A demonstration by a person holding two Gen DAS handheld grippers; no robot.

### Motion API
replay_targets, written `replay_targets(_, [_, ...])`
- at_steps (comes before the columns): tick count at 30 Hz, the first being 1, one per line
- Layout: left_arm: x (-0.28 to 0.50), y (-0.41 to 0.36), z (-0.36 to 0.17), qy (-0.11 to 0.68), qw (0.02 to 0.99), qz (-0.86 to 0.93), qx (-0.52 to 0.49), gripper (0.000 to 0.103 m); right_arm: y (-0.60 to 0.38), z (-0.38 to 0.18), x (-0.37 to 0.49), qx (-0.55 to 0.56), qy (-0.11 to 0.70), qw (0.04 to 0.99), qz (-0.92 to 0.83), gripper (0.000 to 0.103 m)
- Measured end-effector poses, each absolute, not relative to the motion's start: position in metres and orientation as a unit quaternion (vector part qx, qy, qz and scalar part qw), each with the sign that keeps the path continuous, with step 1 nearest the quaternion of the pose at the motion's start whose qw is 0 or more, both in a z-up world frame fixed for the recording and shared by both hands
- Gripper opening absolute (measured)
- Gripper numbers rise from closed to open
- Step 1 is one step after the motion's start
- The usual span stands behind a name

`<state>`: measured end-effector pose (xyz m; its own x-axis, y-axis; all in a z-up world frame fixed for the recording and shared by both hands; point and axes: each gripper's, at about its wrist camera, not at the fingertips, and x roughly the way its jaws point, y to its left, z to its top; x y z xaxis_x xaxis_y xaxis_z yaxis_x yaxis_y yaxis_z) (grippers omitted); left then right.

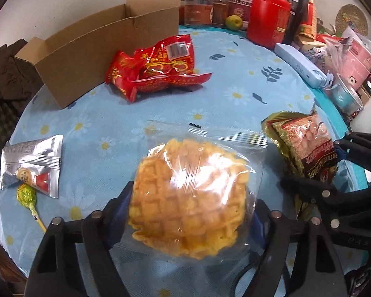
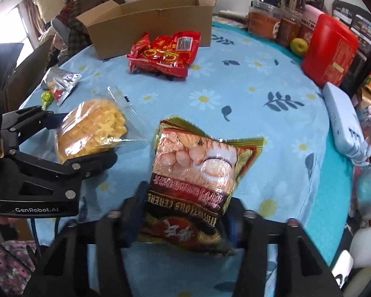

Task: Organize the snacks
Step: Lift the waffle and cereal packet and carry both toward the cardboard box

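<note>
Two snacks are held above a blue daisy-print tablecloth (image 1: pixel 235 74). The left gripper (image 1: pixel 193 205) clamps a round waffle (image 1: pixel 188 198) by both sides through its clear wrapper; likely light, soft and crushable, the film slippery, so hold gently around the edge. The right gripper (image 2: pixel 185 212) pinches the lower end of a cereal bag (image 2: pixel 193 173), glossy crinkled foil, probably light and limp. Beyond lie red packets (image 1: pixel 155 66) beside an open cardboard box (image 1: pixel 106 47), stiff-walled and corrugated.
</note>
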<state>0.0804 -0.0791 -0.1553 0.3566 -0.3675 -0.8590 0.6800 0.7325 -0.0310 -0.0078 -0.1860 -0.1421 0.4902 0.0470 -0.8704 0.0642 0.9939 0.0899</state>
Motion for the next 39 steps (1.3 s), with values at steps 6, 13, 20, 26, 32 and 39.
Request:
replay_targets(6, [0.075,-0.074,-0.151,0.476,0.803,-0.327,0.144,0.078,-0.187,-0.139,-0.015,0.080,0.497,0.864,0.013,0.044])
replay_targets(13, [0.062,-0.061,-0.141,0.474,0.812,-0.318,0.123,0.078,-0.181,-0.131,-0.027,0.095,0.479,0.872,0.039,0.044])
replay_targets(20, [0.048,-0.043,-0.117,0.449,0.836,-0.299,0.095,0.078,-0.170,-0.110,-0.036,0.086,0.445,0.888,0.073,0.044])
replay_targets(26, [0.034,-0.030,-0.089,0.416,0.862,-0.281,0.074,0.078,-0.160,-0.085,-0.040,0.061,0.413,0.903,0.097,0.044])
replay_targets(32, [0.032,-0.022,-0.063,0.380,0.881,-0.275,0.057,0.078,-0.152,-0.058,-0.040,0.037,0.374,0.920,0.108,0.044])
replay_targets(39, [0.038,-0.020,-0.030,0.335,0.900,-0.275,0.048,0.078,-0.152,-0.027,-0.033,0.022,0.334,0.936,0.110,0.044])
